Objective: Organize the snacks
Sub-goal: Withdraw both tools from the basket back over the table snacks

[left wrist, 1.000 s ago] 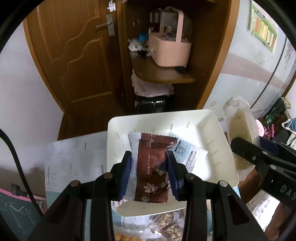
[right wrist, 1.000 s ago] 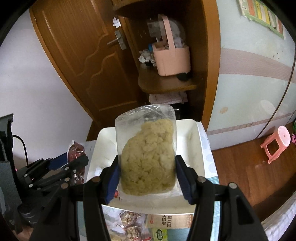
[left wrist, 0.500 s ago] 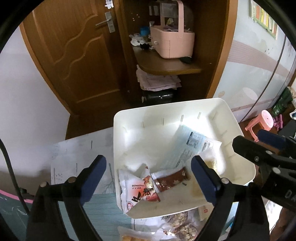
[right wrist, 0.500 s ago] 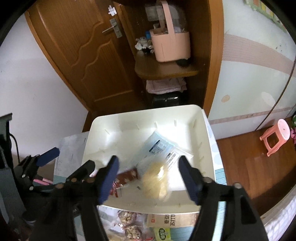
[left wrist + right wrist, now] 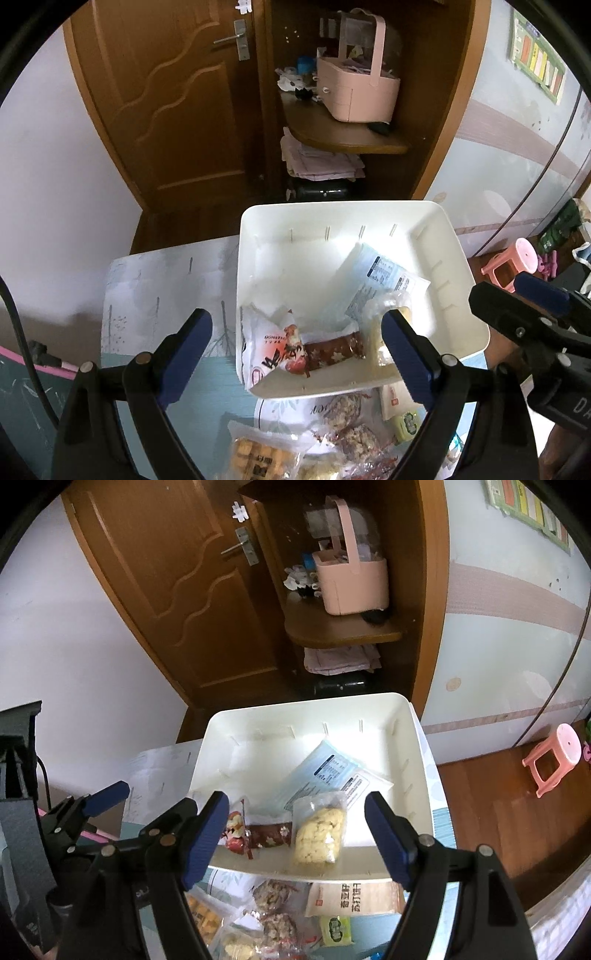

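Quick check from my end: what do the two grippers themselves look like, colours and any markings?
Both match: the left gripper and right gripper have black linkage arms with silver rivets and dark blue pads on the fingers. White letters "DA" show on the right gripper's black body in the left wrist view. A black cable runs at the left.

A bin (image 5: 417, 738) sits on the table (image 5: 166, 280) toward its far edge; inside it, along the near wall, lie a printed packet (image 5: 273, 350) at the left, a small wrapper (image 5: 269, 835) beside it in the middle, and a bag of crumbly snack (image 5: 320, 832) at the right, with a flat sachet (image 5: 328, 771) behind them; before the bin, loose snack packs (image 5: 354, 899) lie on the table. Behind the table stand a door (image 5: 166, 110) at the left and a shelf (image 5: 343, 633) at the right bearing a caddy (image 5: 354, 583); a stool (image 5: 554, 757) stands on the floor well apart to the right.
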`<state>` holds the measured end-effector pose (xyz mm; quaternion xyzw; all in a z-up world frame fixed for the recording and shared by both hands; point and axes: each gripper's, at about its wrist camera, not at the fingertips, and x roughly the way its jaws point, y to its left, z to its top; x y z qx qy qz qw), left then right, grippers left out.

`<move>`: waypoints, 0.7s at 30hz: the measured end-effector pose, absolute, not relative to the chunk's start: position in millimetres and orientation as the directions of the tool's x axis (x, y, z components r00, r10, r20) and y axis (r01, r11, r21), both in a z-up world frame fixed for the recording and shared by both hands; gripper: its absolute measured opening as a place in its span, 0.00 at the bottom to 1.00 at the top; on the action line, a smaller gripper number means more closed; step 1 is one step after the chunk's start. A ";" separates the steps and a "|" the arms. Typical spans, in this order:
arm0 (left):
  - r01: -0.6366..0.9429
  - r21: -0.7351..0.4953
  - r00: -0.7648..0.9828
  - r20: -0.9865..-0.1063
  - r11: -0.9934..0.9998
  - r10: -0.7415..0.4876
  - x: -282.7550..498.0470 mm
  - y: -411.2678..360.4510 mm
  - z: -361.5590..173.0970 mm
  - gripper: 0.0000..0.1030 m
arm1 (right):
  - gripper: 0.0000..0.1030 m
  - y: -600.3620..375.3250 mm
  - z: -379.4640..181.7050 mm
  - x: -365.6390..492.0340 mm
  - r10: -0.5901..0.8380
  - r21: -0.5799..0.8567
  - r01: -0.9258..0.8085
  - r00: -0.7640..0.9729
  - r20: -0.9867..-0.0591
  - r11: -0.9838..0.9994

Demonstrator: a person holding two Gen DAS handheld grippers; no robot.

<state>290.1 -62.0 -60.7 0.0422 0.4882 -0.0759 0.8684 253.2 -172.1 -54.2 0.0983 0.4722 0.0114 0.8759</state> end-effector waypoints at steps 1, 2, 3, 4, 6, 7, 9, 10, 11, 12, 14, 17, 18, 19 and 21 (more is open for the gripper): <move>0.176 0.003 0.517 -0.851 0.984 -0.090 285.9 -62.5 -58.1 0.90 | 0.74 -171.6 -51.8 250.4 0.113 0.183 0.070 0.556 -0.823 0.981; 0.177 0.006 0.521 -0.849 0.984 -0.088 283.7 -62.2 -56.3 0.90 | 0.74 -172.0 -50.3 248.4 0.113 0.182 0.069 0.558 -0.822 0.981; 0.179 0.011 0.527 -0.845 0.984 -0.087 279.7 -62.6 -54.0 0.90 | 0.74 -171.8 -48.2 245.6 0.111 0.180 0.068 0.560 -0.821 0.981; 0.181 0.014 0.532 -0.843 0.983 -0.086 275.5 -62.7 -52.1 0.90 | 0.74 -171.3 -46.4 243.0 0.111 0.178 0.067 0.561 -0.820 0.982; 0.184 0.018 0.536 -0.840 0.983 -0.085 268.2 -62.7 -48.8 0.90 | 0.74 -171.1 -43.7 237.1 0.111 0.178 0.065 0.563 -0.819 0.982; 0.185 0.017 0.536 -0.840 0.983 -0.086 264.2 -62.6 -47.5 0.90 | 0.74 -171.7 -42.7 234.1 0.111 0.178 0.065 0.563 -0.819 0.982; 0.187 0.016 0.536 -0.839 0.982 -0.089 257.7 -62.3 -45.5 0.90 | 0.74 -171.7 -41.2 228.4 0.112 0.179 0.065 0.563 -0.819 0.982; 0.187 0.015 0.536 -0.839 0.982 -0.089 254.9 -62.2 -44.4 0.90 | 0.74 -171.7 -41.3 228.9 0.112 0.178 0.065 0.563 -0.819 0.982; 0.188 0.011 0.535 -0.840 0.982 -0.093 251.0 -61.6 -43.4 0.90 | 0.74 -171.9 -40.4 226.6 0.112 0.178 0.064 0.562 -0.820 0.982; 0.187 0.007 0.534 -0.840 0.982 -0.096 248.7 -61.2 -42.3 0.90 | 0.74 -172.2 -39.6 224.1 0.112 0.178 0.065 0.560 -0.821 0.982; 0.186 -0.003 0.531 -0.841 0.982 -0.103 241.6 -58.9 -39.9 0.90 | 0.74 -172.9 -37.6 218.1 0.115 0.181 0.065 0.558 -0.822 0.981; 0.181 -0.008 0.535 -0.838 0.983 -0.106 232.7 -56.0 -35.8 0.90 | 0.74 -173.3 -33.3 209.3 0.117 0.184 0.062 0.564 -0.817 0.981; 0.179 -0.010 0.535 -0.838 0.984 -0.106 229.3 -54.2 -34.0 0.90 | 0.74 -172.9 -31.9 205.6 0.118 0.183 0.060 0.567 -0.816 0.981; 0.178 -0.013 0.536 -0.838 0.984 -0.108 226.7 -52.8 -32.7 0.90 | 0.74 -173.0 -31.0 201.8 0.119 0.184 0.057 0.569 -0.814 0.981; 0.177 -0.021 0.538 -0.835 0.984 -0.115 218.5 -48.6 -29.4 0.90 | 0.74 -173.6 -28.4 194.3 0.123 0.186 0.052 0.571 -0.812 0.981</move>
